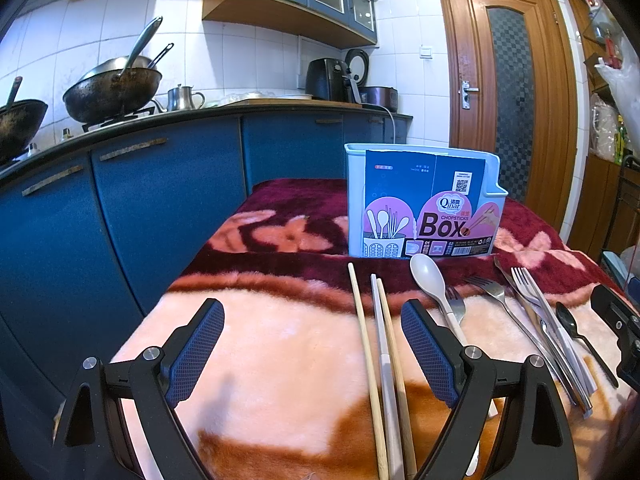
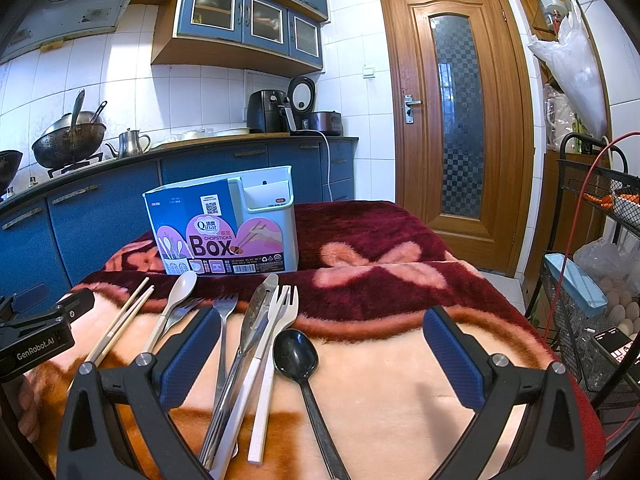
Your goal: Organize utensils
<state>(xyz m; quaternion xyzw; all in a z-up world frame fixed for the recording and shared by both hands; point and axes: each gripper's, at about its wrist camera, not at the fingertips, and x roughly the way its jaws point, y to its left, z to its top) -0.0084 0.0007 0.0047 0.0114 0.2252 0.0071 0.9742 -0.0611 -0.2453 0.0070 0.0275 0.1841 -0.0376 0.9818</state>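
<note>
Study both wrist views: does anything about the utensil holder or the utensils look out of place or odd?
Yes. The utensil holder still has its printed cardboard sleeve inside, so it looks unprepared. The forks, black spoon and chopsticks lie loose and overlapping on the blanket. Nothing looks spilled or broken.

Chopsticks box (image 2: 224, 226) stands at 12 o'clock on the blanket-covered surface (image 2: 380, 380). Before it, 9 to 3: chopsticks (image 2: 120, 326), spoon (image 2: 176, 300), forks (image 2: 276, 320), black spoon (image 2: 298, 356).

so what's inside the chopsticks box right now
Only its packaging card shows, tucked in the front of the chopsticks box. Nothing sticks above the rim; the interior is hidden from both views.
</note>
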